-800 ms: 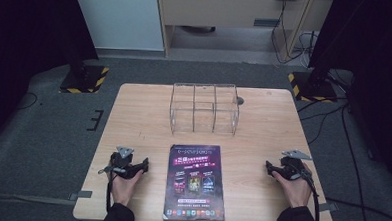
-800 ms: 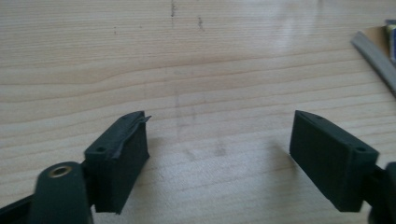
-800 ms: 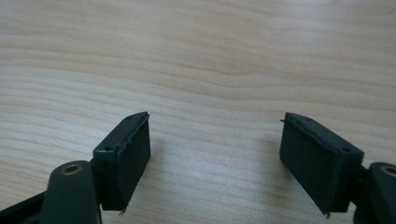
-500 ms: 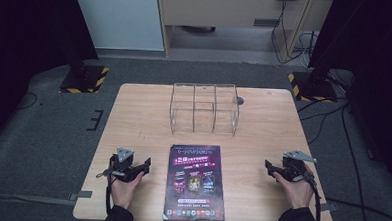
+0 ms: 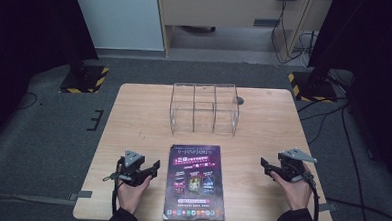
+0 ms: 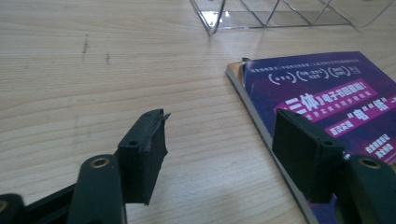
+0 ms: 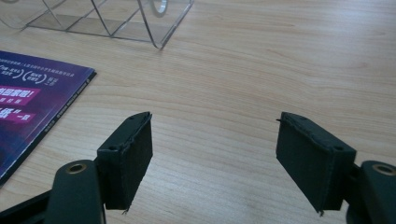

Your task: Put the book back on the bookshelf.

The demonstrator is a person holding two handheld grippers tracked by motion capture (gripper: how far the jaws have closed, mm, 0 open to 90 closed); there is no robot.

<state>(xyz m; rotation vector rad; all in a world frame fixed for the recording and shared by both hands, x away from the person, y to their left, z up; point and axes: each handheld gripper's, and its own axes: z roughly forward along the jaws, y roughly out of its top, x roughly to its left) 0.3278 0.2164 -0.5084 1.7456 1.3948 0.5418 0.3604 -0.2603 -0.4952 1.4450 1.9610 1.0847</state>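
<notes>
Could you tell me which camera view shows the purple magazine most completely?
The high view: the whole purple magazine lies flat on the wooden table, cover up, in front of the clear acrylic organizer. The left gripper view shows its upper left corner and spine edge; the right gripper view catches just one corner.

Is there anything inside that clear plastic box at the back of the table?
The clear box looks empty: through its walls you see dividers splitting it into compartments and bare wooden table beneath. Nothing hides inside; the magazine lies in front of it.
</notes>
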